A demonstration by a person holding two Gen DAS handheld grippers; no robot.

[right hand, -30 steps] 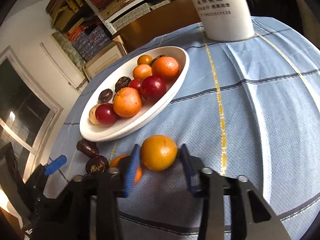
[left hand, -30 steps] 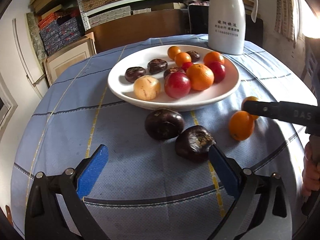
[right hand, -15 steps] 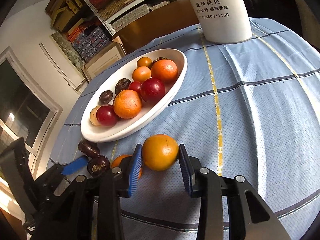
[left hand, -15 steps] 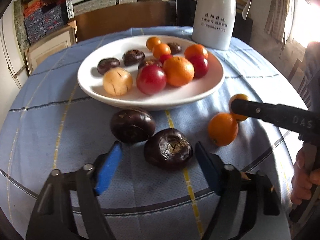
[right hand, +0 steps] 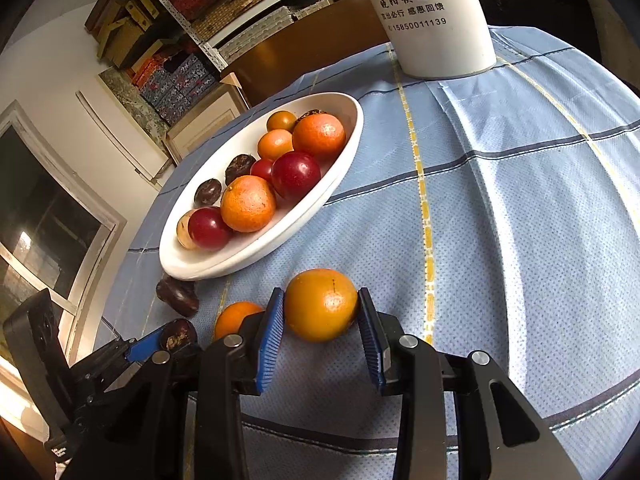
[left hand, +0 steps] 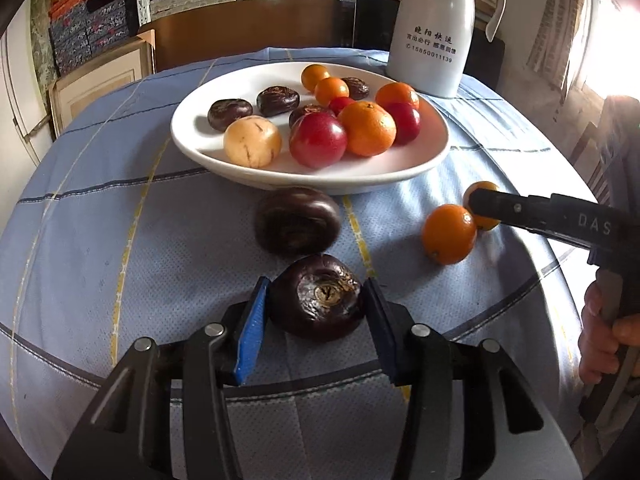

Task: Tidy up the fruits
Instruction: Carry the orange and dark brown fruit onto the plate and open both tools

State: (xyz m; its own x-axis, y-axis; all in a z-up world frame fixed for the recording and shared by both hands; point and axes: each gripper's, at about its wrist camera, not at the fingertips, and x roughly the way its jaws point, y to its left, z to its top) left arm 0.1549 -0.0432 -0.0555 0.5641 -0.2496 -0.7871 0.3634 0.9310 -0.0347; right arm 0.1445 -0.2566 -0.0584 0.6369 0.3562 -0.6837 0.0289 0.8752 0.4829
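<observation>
Two grasps are set: your left gripper has its fingers closed on the dark fruit at 6 o'clock on the desk, your right gripper pinches an orange. Lift both straight, then clear the plate rim at 12. Farther off, the white jug shows Chinese characters and "15850011139".

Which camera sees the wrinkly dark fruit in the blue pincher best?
The left wrist view: the dark fruit sits close and whole between the left gripper pads. The right wrist view shows only a small sliver of it at the edge.
</observation>
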